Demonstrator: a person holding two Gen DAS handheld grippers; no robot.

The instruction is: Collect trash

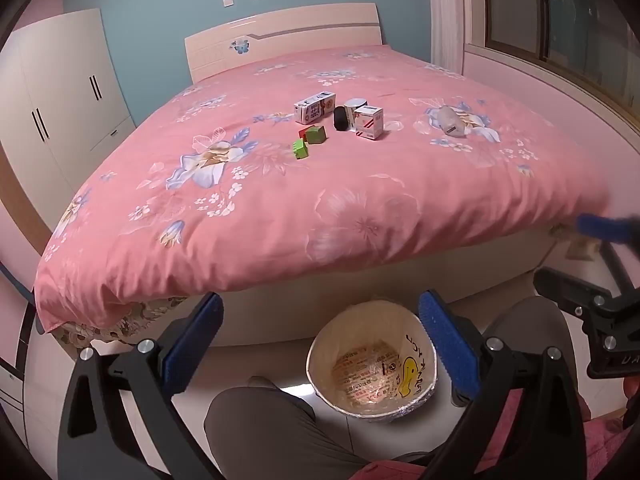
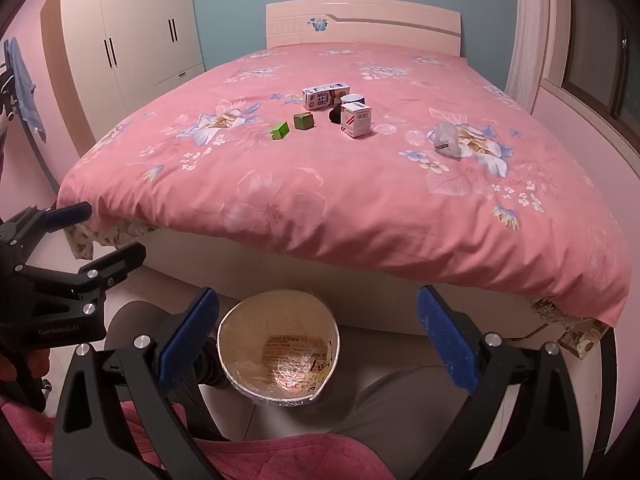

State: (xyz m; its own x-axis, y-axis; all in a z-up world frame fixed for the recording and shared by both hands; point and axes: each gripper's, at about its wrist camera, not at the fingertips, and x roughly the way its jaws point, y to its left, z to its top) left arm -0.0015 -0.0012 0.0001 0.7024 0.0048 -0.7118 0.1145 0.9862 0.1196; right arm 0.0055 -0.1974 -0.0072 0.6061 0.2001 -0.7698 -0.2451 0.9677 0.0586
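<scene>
Both wrist views look from low at the foot of the pink floral-quilted bed (image 1: pixel 320 184) toward its headboard, the left view from farther left. Both share the bed across the upper frame and the round paper-lined bin (image 2: pixel 279 354) at bottom centre, close below.

Each tool is matte black plastic with two broad arms ending in blue ribbed pads, fastened by silver round-head screws: the left tool (image 1: pixel 320 344) and the right tool (image 2: pixel 318 338) look alike. Faint grey lettering marks one body. The person wears grey-brown trousers (image 1: pixel 280 428) and a pink knitted top (image 2: pixel 280 460).
</scene>
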